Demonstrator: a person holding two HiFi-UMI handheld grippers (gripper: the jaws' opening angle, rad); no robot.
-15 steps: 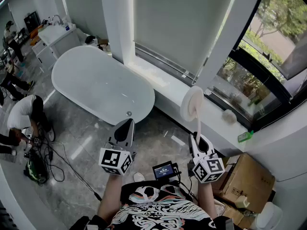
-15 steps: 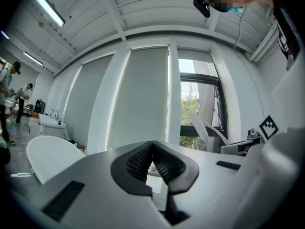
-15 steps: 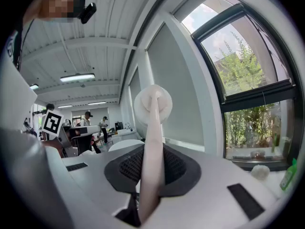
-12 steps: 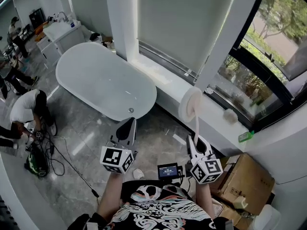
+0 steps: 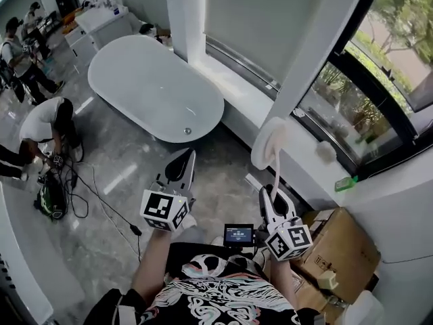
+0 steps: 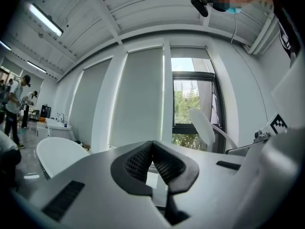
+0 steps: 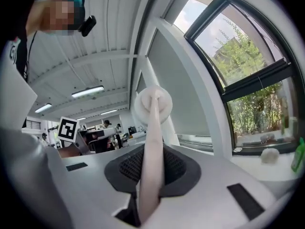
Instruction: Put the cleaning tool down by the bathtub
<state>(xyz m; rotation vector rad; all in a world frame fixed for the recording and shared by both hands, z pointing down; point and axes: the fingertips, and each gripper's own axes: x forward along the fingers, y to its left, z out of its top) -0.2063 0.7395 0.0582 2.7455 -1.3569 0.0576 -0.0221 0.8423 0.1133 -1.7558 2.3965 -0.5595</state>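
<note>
Both forearms reach forward from the torso, side by side but apart, and each hand carries its tongs pointing away from the body. The left tongs (image 5: 184, 158) sit a little further out than the right. Their jaws are closed, the ribbed pads (image 6: 139, 160) meet at the tips, and nothing is between them. The right tongs (image 5: 273, 193) angle upward, with their jaws clamped on the pale handle of the cleaning tool (image 7: 151, 149). The handle rises straight out from between the pads. The marker cube (image 5: 289, 241) on the right tongs lies nearest the chest.
</note>
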